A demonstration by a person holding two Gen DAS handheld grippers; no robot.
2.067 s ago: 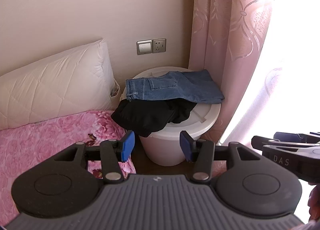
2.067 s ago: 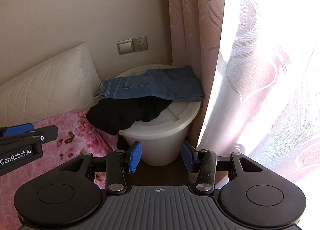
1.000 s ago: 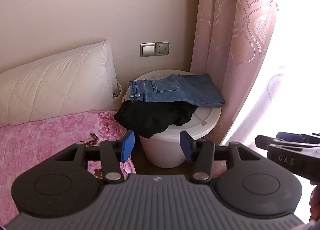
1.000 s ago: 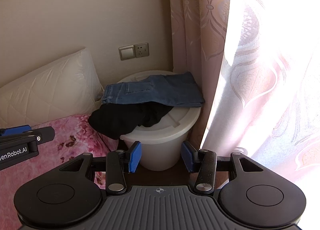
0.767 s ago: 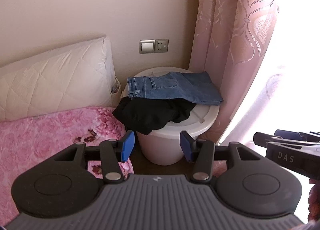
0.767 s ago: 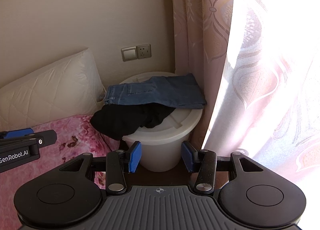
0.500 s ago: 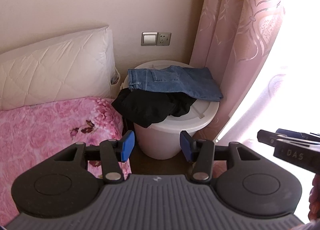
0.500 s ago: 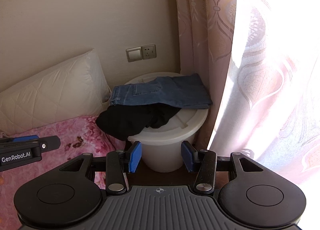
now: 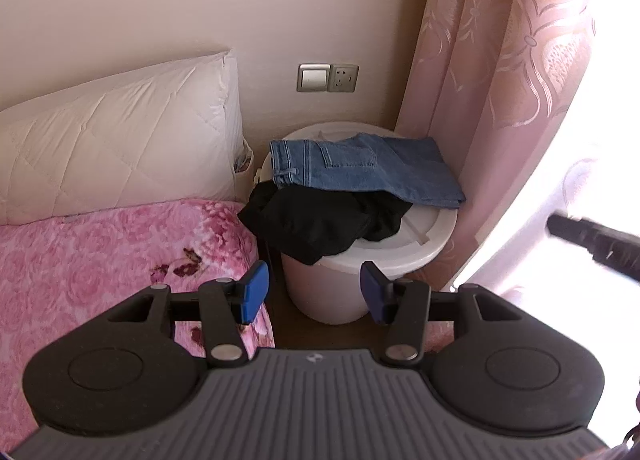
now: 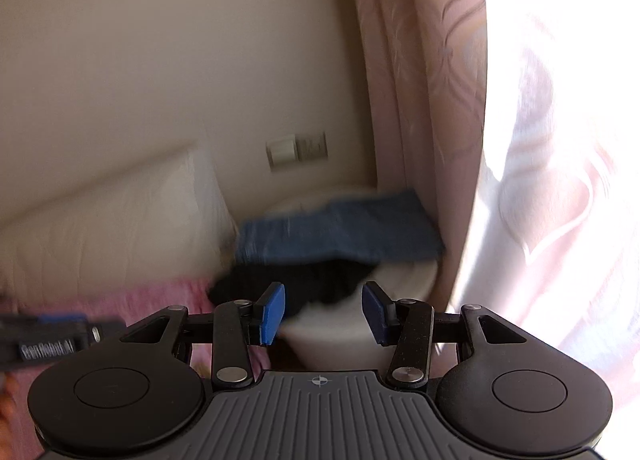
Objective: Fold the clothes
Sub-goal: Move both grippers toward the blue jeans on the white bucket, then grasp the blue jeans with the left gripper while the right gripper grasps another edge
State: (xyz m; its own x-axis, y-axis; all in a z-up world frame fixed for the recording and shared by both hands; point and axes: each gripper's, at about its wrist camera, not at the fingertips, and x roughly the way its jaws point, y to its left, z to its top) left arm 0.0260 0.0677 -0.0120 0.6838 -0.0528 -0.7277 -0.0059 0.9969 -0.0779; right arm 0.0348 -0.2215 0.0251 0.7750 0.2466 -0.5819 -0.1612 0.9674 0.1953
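- Both claws stand wide with nothing between the pads: the left claw (image 9: 310, 292) and the right claw (image 10: 323, 314) hang short of the white bucket (image 9: 384, 256), touching no cloth.
- Folding looks not yet begun; neither garment has been picked up.
- Blue jeans (image 9: 360, 171) lie fairly flat across the bucket's lid, seemingly folded already.
- Underneath, a black garment (image 9: 316, 219) sits crumpled and spills over the rim toward the bed (image 9: 100, 256).
- Whether anything is inside the bucket cannot be told.
- My guess: the black piece needs lifting and spreading first.
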